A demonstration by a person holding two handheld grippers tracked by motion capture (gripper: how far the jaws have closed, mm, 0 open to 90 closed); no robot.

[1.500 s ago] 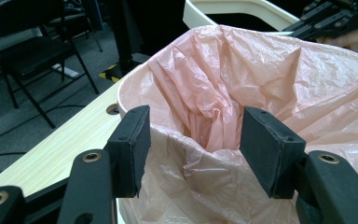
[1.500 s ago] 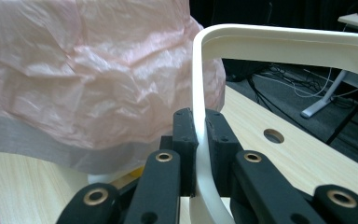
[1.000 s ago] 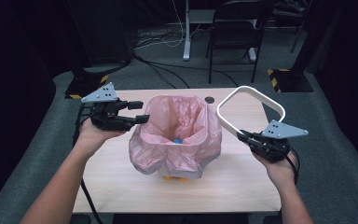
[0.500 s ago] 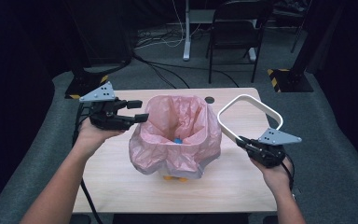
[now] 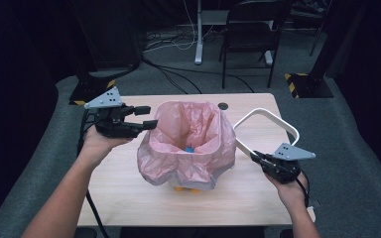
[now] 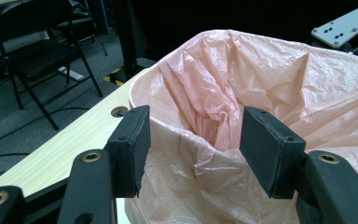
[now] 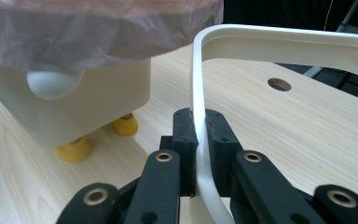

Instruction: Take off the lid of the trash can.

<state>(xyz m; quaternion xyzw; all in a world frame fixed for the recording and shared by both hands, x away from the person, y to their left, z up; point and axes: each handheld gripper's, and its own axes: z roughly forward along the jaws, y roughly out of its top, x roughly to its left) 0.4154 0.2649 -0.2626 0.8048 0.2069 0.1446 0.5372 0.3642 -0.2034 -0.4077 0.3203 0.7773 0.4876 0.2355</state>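
White ring frame, a rounded rectangular loop of flat white plastic, sits at the right side of the table, pinched at its near corner by the right gripper; its long axis runs from that near corner, low by the person's right hand, away and up toward the table's far right edge, so the loop tilts with its far end raised above the wood; in the right gripper view the frame's thin band stands on edge between the two black jaws, which press together on it from either side, and the loop arches away overhead to the right. Just left of the frame stands a small cream bin on round yellow feet, lined with a pink plastic bag whose crumpled rim folds out and hangs over the sides; the frame lies near the bag, apart from it in the high view. Something small and blue shows deep inside the bag. At the bag's left, the left gripper is held level and points right toward the rim; its jaws stand spread wide, and in the left gripper view the bag's folded edge lies between and beyond the pads, not squeezed. Underneath is a light wooden table with a round hole at its far edge; beyond it stands a dark folding chair.
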